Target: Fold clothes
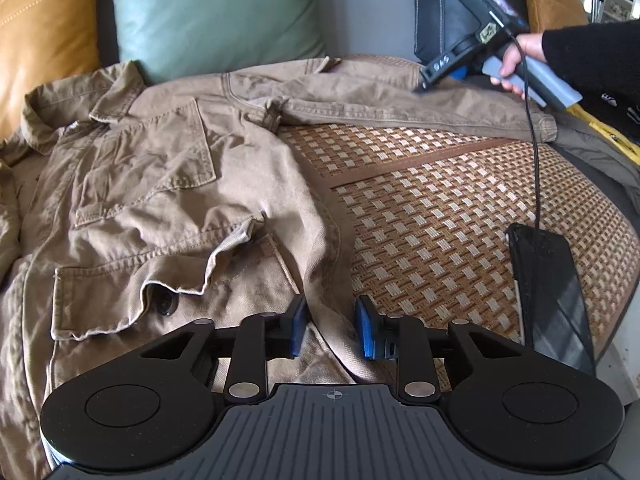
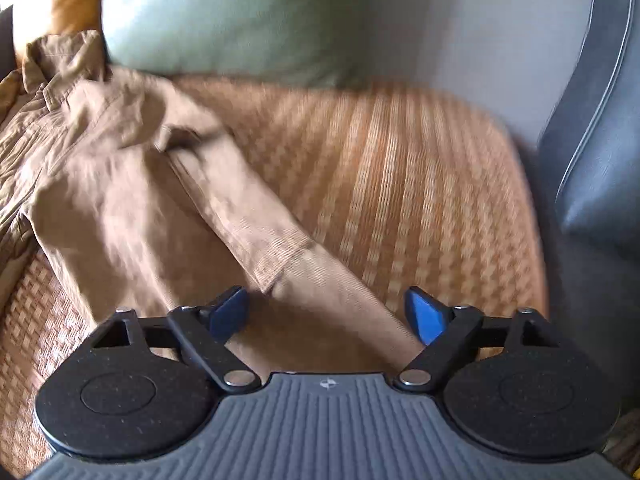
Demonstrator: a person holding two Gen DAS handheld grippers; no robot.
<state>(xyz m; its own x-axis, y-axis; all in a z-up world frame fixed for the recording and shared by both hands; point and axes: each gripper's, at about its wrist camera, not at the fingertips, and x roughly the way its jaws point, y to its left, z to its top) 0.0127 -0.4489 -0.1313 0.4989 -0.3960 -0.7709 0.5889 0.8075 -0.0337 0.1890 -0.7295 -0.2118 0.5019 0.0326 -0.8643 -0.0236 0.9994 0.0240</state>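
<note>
Left gripper (image 1: pixel 331 326) tilts downward with a narrow gap over the tan jacket's (image 1: pixel 168 184) hem fold, pads not pressing. Right gripper (image 2: pixel 326 312), held by a dark-sleeved hand (image 1: pixel 520 60), angles down, jaws wide astride the sleeve (image 2: pixel 256 216).

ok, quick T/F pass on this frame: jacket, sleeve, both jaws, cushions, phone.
1. The tan jacket lies spread on a woven mat. True.
2. The right gripper has its jaws clamped shut on the sleeve. False: they stand apart, the sleeve between them, pads not pressing.
3. A green cushion stands behind the jacket. True.
4. The left gripper is over the collar. False: it is at the jacket's lower edge, jaws narrowly apart.
5. A dark phone lies on the jacket. False: it lies on the mat.
</note>
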